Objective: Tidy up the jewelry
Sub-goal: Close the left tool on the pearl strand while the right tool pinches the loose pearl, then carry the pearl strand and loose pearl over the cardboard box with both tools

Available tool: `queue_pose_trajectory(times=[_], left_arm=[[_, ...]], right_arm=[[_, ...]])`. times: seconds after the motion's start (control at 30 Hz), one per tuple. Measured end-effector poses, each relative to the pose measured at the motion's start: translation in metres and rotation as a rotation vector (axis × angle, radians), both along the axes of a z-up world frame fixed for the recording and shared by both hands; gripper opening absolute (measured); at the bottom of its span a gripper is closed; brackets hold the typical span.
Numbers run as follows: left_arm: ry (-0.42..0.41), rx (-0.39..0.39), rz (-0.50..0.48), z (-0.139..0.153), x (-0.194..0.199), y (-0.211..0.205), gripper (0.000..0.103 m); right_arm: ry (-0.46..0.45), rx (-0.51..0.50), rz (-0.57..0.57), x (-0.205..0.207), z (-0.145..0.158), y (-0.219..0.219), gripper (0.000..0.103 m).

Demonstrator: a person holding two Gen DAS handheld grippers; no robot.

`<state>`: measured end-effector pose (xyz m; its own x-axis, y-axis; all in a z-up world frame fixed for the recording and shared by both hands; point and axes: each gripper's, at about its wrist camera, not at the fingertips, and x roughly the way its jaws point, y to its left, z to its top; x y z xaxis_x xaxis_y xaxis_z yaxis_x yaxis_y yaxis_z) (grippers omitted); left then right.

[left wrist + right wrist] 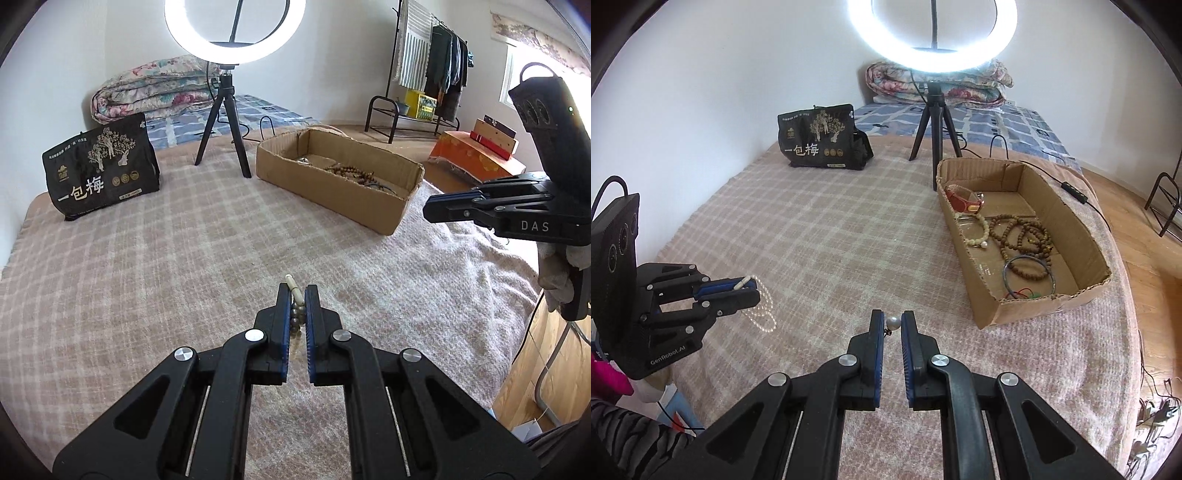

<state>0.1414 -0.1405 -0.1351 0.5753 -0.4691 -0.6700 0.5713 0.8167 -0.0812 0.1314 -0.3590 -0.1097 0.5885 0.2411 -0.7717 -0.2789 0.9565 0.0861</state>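
**Both tongs pinching jewelry above the blanket**

I am starting at the far left, where the black snack bag (822, 138) is standing well ahead of my left tongs (751, 290) on the plaid blanket (831, 240). Those left tongs are pinching the pearl necklace (764, 310) by its pale clasp end; from the right wrist view I am seeing the strand hanging in a loop beneath the closed fingers, with its lowest beads down at the blanket, though I cannot tell whether they are touching it. In the left wrist view a few beads and the clasp are sitting between the blue pads.

Moving right, my right tongs (893, 325) are pressing together on a small pearl earring (893, 322), the white bead showing right at the fingertips.

Ahead of them the ring light (932, 37) is glowing on its tripod. To the right of my right tongs the cardboard box (1045, 302) is lying on the blanket, holding wooden bead bracelets (1021, 230), a pale bead bracelet (979, 230), a dark bangle (1030, 273) and a red case (962, 201).
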Motion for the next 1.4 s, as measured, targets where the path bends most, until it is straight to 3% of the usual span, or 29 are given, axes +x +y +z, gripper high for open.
queue_pose_trajectory(times=[0.37, 0.77, 1.4], left_arm=[[-0.070, -0.027, -0.007, 0.034, 0.034, -0.017, 0.005], [-0.117, -0.054, -0.044, 0.064, 0.086, -0.065, 0.005], [-0.081, -0.065, -0.072, 0.054, 0.173, -0.159, 0.005]], right_arm=[[-0.047, 0.003, -0.069, 0.007, 0.021, -0.035, 0.007], [-0.074, -0.003, -0.100, 0.027, 0.030, -0.061, 0.007], [-0.054, -0.015, -0.160, 0.076, 0.005, -0.111, 0.007]])
